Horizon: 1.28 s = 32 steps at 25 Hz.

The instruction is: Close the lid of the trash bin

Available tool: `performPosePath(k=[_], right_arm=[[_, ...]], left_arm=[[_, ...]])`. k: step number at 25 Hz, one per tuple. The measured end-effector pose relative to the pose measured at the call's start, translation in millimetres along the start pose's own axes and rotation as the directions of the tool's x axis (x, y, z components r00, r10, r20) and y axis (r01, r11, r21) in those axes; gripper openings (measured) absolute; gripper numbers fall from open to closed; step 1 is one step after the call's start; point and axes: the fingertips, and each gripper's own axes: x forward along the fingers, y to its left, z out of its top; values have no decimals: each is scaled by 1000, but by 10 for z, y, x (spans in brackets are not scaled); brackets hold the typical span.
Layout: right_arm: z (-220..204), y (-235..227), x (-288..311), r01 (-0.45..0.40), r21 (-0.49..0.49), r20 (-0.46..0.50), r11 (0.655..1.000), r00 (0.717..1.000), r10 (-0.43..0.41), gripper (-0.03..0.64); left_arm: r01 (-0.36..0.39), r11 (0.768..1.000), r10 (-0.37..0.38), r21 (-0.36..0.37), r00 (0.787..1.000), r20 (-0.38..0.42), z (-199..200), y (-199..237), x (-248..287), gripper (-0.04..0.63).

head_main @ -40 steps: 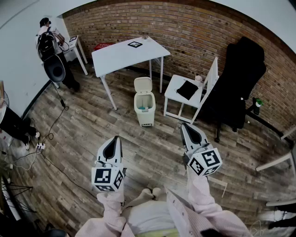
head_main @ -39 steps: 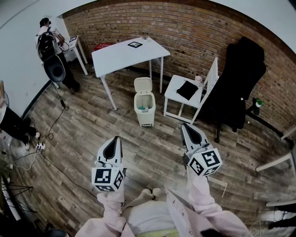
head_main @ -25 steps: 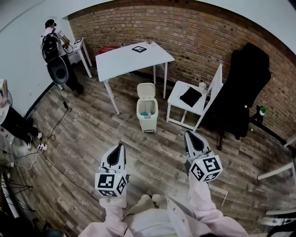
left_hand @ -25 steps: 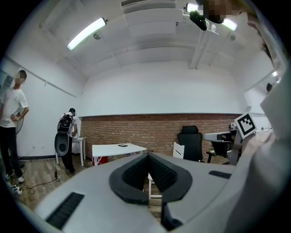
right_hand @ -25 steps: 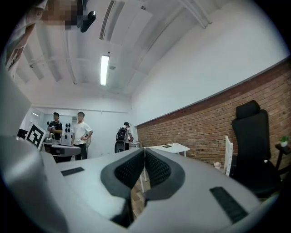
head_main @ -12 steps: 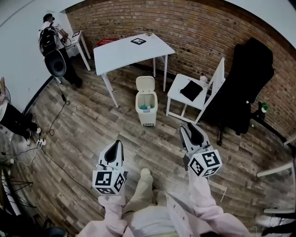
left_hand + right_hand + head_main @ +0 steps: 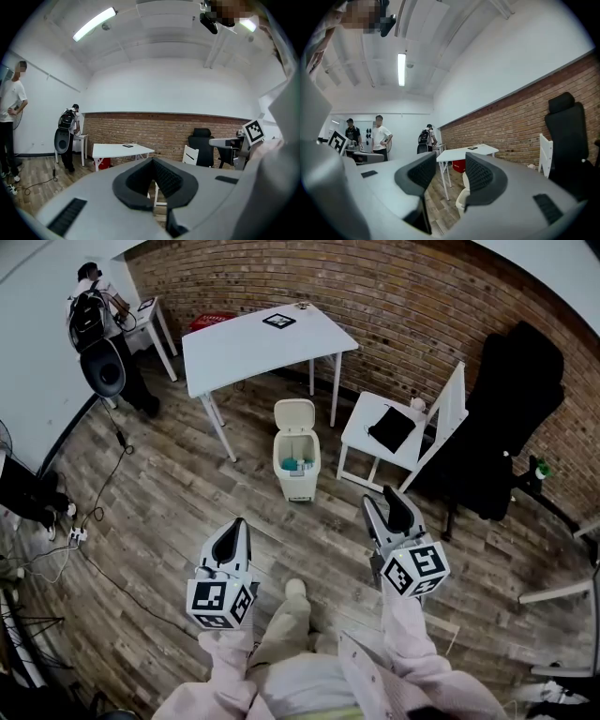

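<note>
While the left claw (image 7: 235, 525) is pinched together, the right claw (image 7: 386, 503) has just been opening wide, holding nothing.

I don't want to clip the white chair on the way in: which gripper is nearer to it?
Right. The right gripper sits just short of the white chair; the left gripper is farther left, on the other side of the trash bin.
</note>
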Motion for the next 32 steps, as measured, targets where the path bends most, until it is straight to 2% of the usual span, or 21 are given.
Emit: performPosePath(k=[15,22,32], right_arm=[[216,-310,1274,71,-33,3,997,997,-71,175],[97,-434,1624,95,-16,-30,995,995,-96,175],[-131,-723,2119,88,-10,-95,996,992,-88,175]], left_arm=[[80,997,-80,-13,997,22,385,768,1315,-6],[105,994,-106,-22,994,-7,336,943,1658,-6],[85,994,-88,-62,994,-58,139,1135,2120,-6]])
